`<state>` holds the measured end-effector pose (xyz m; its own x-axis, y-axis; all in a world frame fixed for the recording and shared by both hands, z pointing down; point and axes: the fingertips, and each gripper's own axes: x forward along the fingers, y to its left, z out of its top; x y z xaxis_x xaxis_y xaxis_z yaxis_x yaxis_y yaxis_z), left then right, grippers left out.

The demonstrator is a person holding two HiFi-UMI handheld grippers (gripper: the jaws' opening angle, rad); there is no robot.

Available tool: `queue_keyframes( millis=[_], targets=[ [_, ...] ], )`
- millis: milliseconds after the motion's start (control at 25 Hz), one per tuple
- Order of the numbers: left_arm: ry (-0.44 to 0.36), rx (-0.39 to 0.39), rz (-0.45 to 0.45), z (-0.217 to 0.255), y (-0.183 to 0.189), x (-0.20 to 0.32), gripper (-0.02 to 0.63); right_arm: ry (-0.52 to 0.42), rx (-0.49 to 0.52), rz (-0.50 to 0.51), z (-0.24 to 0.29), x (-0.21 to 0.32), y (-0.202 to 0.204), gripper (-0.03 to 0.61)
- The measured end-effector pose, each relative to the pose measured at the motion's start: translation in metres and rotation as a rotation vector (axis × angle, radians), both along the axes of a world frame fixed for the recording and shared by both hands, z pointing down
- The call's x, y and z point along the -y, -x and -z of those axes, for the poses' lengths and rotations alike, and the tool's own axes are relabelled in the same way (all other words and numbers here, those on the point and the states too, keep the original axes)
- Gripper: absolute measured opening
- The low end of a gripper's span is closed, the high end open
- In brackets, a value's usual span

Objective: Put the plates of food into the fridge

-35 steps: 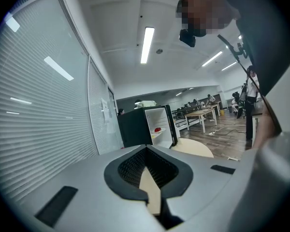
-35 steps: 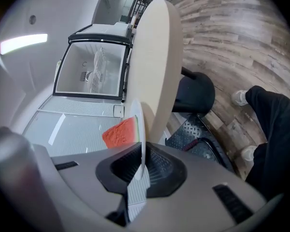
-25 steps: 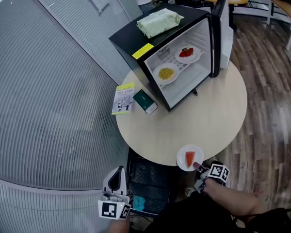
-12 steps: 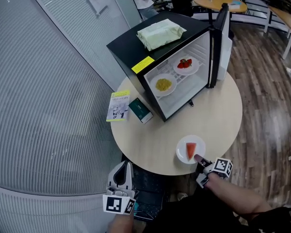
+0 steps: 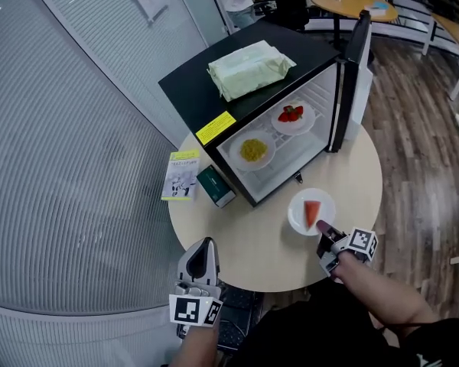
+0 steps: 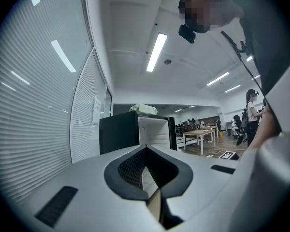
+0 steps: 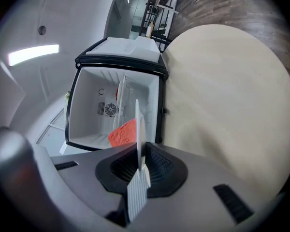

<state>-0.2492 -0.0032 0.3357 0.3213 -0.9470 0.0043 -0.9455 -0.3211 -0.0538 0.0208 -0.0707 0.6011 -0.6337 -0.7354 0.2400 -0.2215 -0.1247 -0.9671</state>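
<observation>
A round beige table (image 5: 249, 235) stands on a wood floor beside a ribbed glass wall. A black mini fridge (image 5: 203, 90) sits on the table with its door (image 5: 358, 56) open. Its shelf carries a plate of yellow food (image 5: 252, 151) and a plate of red food (image 5: 294, 117). The right gripper (image 5: 323, 230) clamps the rim of a white plate (image 5: 300, 214) bearing a red slice (image 5: 312, 212), above the table in front of the fridge opening. The left gripper (image 5: 206, 245) hangs at the table's near edge, jaws together and empty.
</observation>
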Motion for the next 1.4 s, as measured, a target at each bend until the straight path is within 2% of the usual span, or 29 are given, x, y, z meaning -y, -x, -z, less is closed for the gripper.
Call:
queue_keyframes(
  millis=[520, 800, 960, 1120, 1280, 1400],
  targets=[
    [0.005, -0.023, 0.011, -0.013, -0.064, 0.100, 0.005, 0.017, 0.044, 0.014, 0.003, 0.106, -0.043, 0.026],
    [0.011, -0.018, 0.024, -0.015, -0.091, 0.133, 0.005, 0.017, 0.015, 0.048, -0.012, 0.155, -0.060, 0.026],
    [0.033, -0.007, 0.037, -0.023, -0.091, 0.143, 0.005, 0.028, 0.023, 0.041, -0.019, 0.186, -0.061, 0.026],
    [0.046, 0.055, 0.033, -0.028, -0.096, 0.148, 0.005, 0.028, 0.031, 0.033, -0.024, 0.210, -0.059, 0.026],
    [0.040, 0.035, -0.005, -0.028, -0.109, 0.162, 0.005, 0.033, 0.035, 0.025, -0.031, 0.226, -0.055, 0.026],
    [0.068, 0.035, -0.005, -0.038, -0.111, 0.171, 0.005, 0.040, 0.026, 0.033, -0.035, 0.235, -0.049, 0.026]
  ],
)
